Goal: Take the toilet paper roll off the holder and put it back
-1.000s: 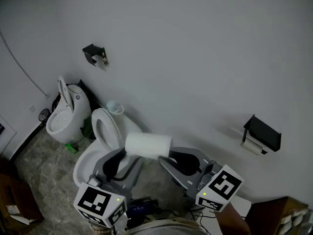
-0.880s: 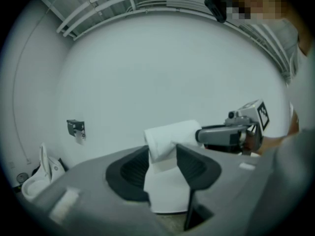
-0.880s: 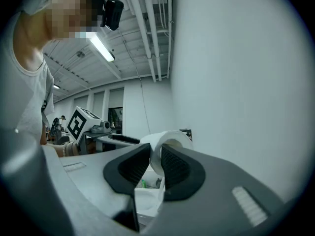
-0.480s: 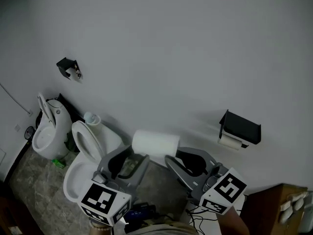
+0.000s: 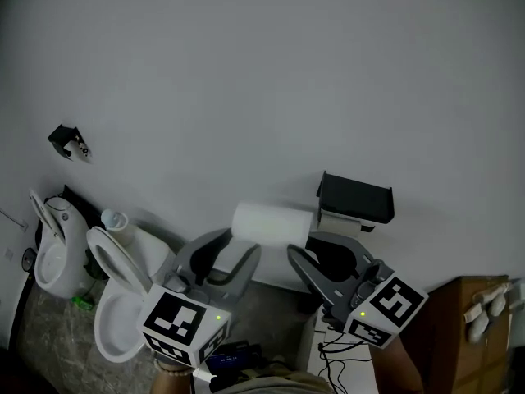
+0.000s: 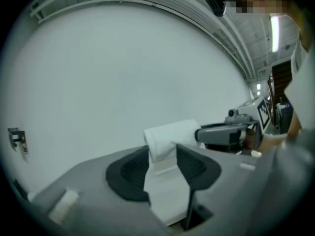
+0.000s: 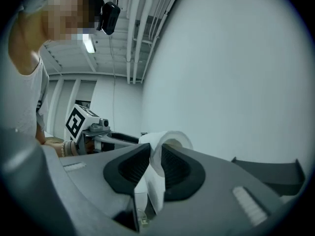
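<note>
Clamping the toilet paper roll (image 5: 272, 224) endwise: left tongs (image 5: 239, 245), right tongs (image 5: 310, 246).

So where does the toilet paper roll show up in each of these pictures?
Head view: the toilet paper roll is low centre, just left of the black holder.
Left gripper view: the roll is right of centre, its near end between the jaws.
Right gripper view: the roll is low centre, its rim pinched between the jaws.
Shared landmark: the white wall behind it.

restroom, toilet (image 5: 111, 335), wall paper holder (image 5: 354, 197)
</note>
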Tool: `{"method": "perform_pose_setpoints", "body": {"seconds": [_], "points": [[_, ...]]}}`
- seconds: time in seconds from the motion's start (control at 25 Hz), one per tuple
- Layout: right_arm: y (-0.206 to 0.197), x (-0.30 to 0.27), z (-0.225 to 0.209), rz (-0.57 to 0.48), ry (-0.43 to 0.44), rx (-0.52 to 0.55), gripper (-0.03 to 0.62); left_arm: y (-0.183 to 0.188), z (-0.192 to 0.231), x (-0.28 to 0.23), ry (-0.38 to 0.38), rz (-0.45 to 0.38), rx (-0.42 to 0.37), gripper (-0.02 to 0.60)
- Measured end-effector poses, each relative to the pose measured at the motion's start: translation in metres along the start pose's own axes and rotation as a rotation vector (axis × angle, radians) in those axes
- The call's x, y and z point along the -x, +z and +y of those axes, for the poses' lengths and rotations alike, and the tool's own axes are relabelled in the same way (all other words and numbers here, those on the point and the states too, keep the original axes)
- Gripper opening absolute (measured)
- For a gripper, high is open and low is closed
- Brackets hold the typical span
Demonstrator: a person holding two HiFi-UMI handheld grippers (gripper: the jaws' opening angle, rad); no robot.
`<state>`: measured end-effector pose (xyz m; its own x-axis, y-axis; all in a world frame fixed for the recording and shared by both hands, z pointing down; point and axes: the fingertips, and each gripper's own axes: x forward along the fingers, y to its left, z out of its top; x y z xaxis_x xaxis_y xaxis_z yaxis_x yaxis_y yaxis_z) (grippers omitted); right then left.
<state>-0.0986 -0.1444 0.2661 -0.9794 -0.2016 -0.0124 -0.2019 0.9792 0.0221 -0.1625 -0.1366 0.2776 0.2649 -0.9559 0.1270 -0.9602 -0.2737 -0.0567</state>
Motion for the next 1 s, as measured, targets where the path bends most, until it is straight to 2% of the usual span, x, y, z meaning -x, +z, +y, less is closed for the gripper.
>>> {"method": "perform_pose_setpoints", "body": {"seconds": [0.4,0.76,1.0], "points": [[0.003,0.060,-0.069,0.009,-0.163,0.022,0.074,0.018,-0.051,-0.081,-0.162,-0.025,-0.044,0.170],[-0.007,0.089,-0.119,0.044,-0.245,0.011,0.075,0.020,-0.077,-0.139,-0.206,0.016,-0.105,0.170],[-0.020,0.095,-0.144,0.096,-0.274,-0.003,0.075,0.004,-0.081,-0.166,-0.214,0.090,-0.116,0.170]]}}
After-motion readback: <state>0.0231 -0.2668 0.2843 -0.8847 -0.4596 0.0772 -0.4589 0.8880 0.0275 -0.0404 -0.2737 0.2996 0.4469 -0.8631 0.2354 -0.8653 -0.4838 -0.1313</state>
